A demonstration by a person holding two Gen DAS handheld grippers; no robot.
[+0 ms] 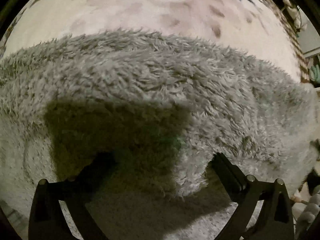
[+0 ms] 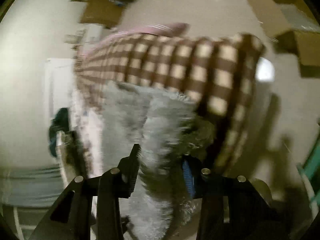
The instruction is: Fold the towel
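The bed cover (image 1: 140, 10), pale with brownish blotches, fills the far part of my left view. A brown-and-cream checked blanket (image 2: 190, 68) hangs over the bed's edge in my right view, blurred. Across the cover lies the towel (image 1: 160, 84), grey and shaggy, spreading from the left edge to the right edge of the left view and reaching right up to my tongs; a fold of it bulges near, with a lower layer showing beneath. In the right view a hanging bunch of the same towel (image 2: 152, 124) runs from the blanket's lower edge down between my fingers. My right tongs (image 2: 160, 172) are narrowed on that bunch, gripping it. My left tongs (image 1: 158, 172) stand wide, the near fold of towel filling the space between the fingers; I cannot tell whether they press it.
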